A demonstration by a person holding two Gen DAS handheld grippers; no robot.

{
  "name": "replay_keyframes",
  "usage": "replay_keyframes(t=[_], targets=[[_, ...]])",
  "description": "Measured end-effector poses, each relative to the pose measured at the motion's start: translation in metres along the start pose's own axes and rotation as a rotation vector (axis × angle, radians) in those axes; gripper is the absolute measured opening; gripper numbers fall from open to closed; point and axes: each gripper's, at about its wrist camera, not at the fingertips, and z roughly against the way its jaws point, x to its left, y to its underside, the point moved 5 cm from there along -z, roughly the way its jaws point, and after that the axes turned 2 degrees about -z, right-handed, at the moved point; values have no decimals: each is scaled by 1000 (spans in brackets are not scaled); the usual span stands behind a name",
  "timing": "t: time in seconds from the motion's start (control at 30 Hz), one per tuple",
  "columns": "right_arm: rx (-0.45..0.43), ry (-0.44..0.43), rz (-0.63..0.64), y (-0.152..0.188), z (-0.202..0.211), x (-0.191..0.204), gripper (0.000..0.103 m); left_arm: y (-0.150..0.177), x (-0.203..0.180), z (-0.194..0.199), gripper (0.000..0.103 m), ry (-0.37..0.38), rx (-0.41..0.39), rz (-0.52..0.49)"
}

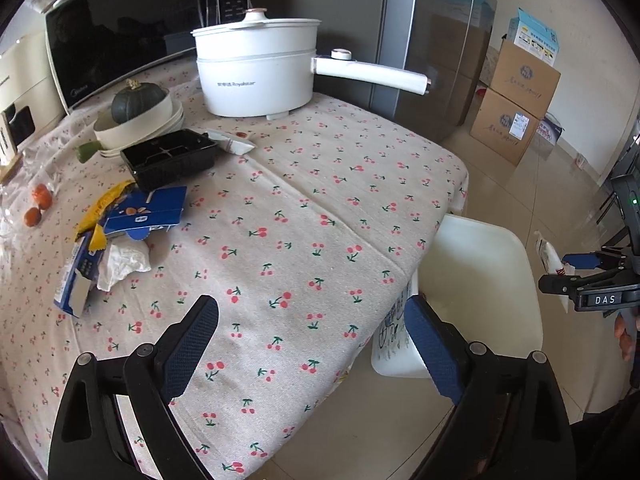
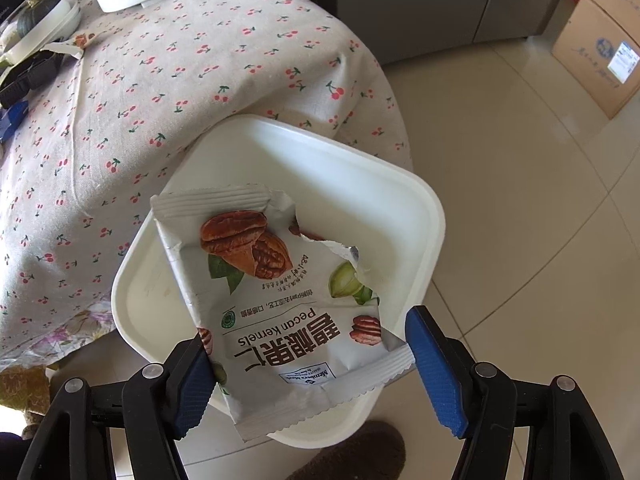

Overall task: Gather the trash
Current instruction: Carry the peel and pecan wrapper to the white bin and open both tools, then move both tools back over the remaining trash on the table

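Blue right fingers (image 2: 434,368) wide apart, pecan wrapper (image 2: 276,304) touching left one.

A matt woven cloth (image 1: 320,200) printed with cherries covers the surface, the white bin (image 2: 420,208) looks like smooth plastic, the torn pecan wrapper (image 2: 280,300) is slick foil-lined film, and the fingers (image 2: 434,364) carry rough, textured blue pads on black plastic.

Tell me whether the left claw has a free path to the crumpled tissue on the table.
Probably yes. The left claw is open over bare tablecloth, and the crumpled tissue lies ahead to its left with nothing between, though a blue box touches its far side.
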Motion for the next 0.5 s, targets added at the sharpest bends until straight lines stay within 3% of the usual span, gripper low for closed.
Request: replay_keyframes(t=[0.03, 0.13, 0.5], targets=[[-7, 1, 2, -3, 0, 4, 92, 1, 7, 3, 100, -4, 1, 13], [-32, 0, 1, -10, 4, 16, 101, 5, 26, 10, 102, -19, 2, 48], [-59, -32, 31, -34, 9, 77, 102, 16, 89, 31, 103, -94, 1, 130]])
